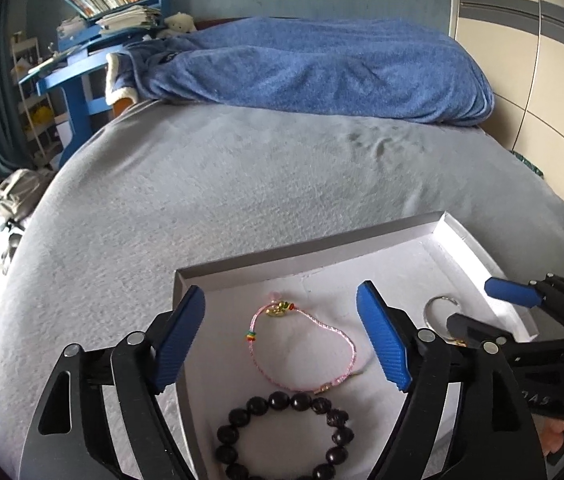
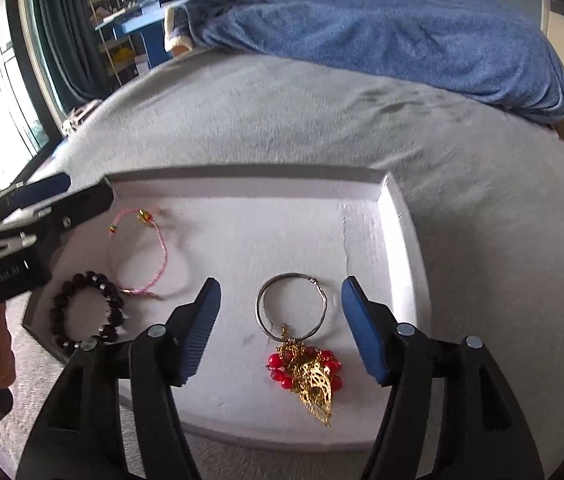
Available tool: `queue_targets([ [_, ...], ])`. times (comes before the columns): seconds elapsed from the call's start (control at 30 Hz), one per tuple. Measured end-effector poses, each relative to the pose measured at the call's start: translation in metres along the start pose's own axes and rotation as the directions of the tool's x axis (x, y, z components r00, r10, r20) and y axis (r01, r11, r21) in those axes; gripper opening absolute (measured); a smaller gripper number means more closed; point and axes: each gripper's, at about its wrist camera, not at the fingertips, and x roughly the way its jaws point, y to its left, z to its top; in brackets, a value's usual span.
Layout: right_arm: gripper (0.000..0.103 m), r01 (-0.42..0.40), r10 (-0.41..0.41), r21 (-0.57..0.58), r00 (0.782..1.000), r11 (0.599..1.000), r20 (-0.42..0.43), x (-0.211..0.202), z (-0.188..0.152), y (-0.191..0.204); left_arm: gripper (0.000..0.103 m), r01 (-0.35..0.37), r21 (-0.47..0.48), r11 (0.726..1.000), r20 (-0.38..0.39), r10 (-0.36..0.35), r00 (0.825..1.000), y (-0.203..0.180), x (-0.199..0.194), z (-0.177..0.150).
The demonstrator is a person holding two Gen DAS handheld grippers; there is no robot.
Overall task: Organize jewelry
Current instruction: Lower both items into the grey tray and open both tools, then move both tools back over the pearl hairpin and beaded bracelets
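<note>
Left wrist view: I see my left gripper w/ jaws spread wide, nothing pinched. Pink cord bracelet lies flat btwn the blue pads, touching neither. It sits on the white liner of a shallow grey-walled tray on the grey bedspread. Dark bead bracelet lies just below the pink one, also in the tray. Right gripper enters from the right edge, over a silver ring.

Right wrist view: my right gripper is also open, holding nothing. Silver ring lies btwn its pads, clear of both, w/ a red-bead and gold-leaf charm cluster hanging off its near side. All in the tray's right half. Pink bracelet and dark beads are at tray left, under the left gripper. Blue blanket is bunched at the bed's far end.
</note>
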Motion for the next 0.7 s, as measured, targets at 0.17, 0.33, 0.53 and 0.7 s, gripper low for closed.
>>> queue_targets([
  [0.17, 0.070, 0.005, -0.004, -0.027, 0.999, 1.000, 0.035, -0.026, -0.006, 0.005, 0.087, -0.014, 0.002, 1.000, 0.026, 0.014, 1.000, -0.002, -0.025, -0.005],
  [0.33, 0.072, 0.010, -0.008, -0.031, 0.998, 0.999, 0.064, -0.049, -0.018, 0.006, 0.090, -0.026, 0.016, 1.000, 0.049, 0.025, 0.998, -0.009, -0.052, -0.015],
  [0.53, 0.073, 0.021, -0.018, -0.042, 0.997, 0.999, 0.073, -0.068, -0.037, 0.009, 0.091, -0.013, -0.015, 1.000, 0.054, 0.014, 0.998, -0.015, -0.078, -0.035],
  [0.7, 0.075, 0.012, -0.011, -0.012, 0.996, 1.000, 0.084, -0.088, -0.054, 0.003, 0.091, -0.004, -0.035, 0.999, 0.035, 0.005, 0.999, -0.021, -0.092, -0.052],
])
